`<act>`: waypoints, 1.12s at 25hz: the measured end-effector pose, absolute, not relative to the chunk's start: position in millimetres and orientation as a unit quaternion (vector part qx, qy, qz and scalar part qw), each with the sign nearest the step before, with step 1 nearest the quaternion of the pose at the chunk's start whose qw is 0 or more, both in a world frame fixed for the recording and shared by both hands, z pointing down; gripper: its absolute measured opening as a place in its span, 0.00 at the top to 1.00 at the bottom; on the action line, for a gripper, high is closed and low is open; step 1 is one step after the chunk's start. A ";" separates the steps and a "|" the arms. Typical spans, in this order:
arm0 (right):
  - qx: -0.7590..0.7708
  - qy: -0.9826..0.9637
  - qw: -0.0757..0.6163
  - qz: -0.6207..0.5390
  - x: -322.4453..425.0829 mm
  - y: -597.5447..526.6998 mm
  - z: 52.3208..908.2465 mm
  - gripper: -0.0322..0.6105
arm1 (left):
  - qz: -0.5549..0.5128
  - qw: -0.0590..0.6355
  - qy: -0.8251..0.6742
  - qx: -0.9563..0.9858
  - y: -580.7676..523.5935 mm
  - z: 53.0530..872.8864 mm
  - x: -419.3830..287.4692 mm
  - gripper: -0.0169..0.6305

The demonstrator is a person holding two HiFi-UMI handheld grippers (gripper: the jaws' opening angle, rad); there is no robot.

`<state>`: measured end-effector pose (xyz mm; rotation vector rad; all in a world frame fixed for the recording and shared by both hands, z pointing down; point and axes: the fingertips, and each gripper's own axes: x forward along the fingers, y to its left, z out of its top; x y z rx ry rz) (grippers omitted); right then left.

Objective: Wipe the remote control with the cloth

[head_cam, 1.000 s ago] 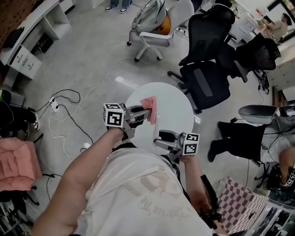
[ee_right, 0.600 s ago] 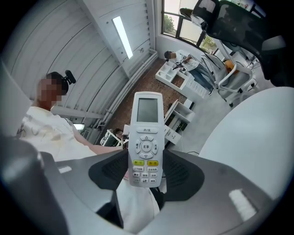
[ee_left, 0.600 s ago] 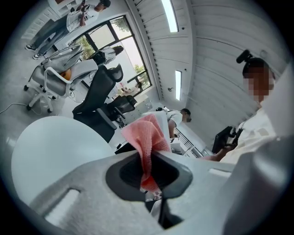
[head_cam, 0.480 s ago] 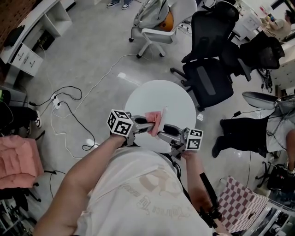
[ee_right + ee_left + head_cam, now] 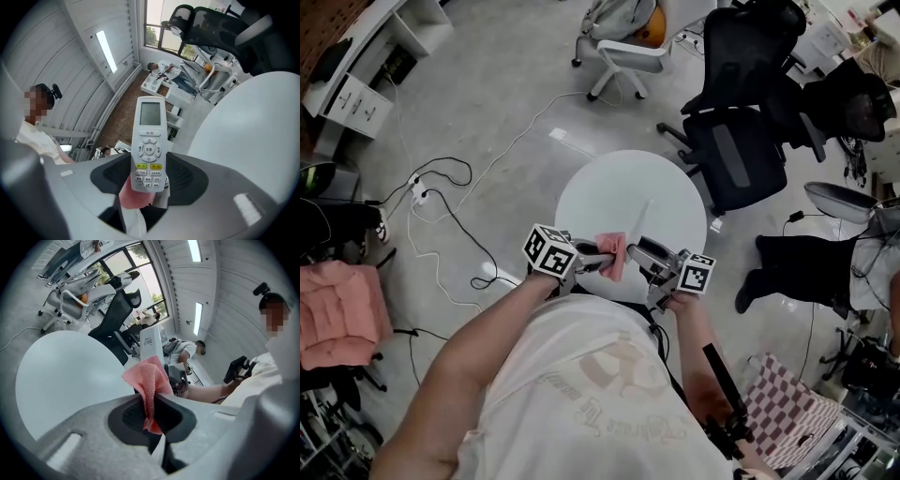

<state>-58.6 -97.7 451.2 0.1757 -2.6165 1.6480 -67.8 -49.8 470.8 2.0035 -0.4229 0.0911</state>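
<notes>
My left gripper (image 5: 598, 260) is shut on a pink cloth (image 5: 615, 256), which hangs bunched from its jaws over the near edge of the round white table (image 5: 609, 192). In the left gripper view the cloth (image 5: 149, 380) stands up between the jaws, with the white remote control (image 5: 151, 344) right behind it. My right gripper (image 5: 150, 183) is shut on the lower end of the remote control (image 5: 150, 140), which is upright with its screen and buttons facing the camera. The cloth (image 5: 135, 198) lies against the remote's bottom end. In the head view the remote (image 5: 639, 221) shows edge-on.
Black office chairs (image 5: 741, 155) stand beyond the table on the right, and a white chair (image 5: 628, 52) at the back. Cables (image 5: 441, 202) trail across the floor on the left. A pink seat (image 5: 342, 314) is at the far left, a checked cloth (image 5: 787, 417) at the lower right.
Both grippers came down and back toward the table's near edge and closed in on each other. The cloth, apart from the remote a second ago, now rests against its lower end.
</notes>
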 end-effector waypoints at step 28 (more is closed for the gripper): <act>0.082 -0.774 0.595 0.198 -26.0 -114.5 652.6 0.58 | 0.038 0.557 -0.328 0.762 -34.5 512.3 -114.5 0.95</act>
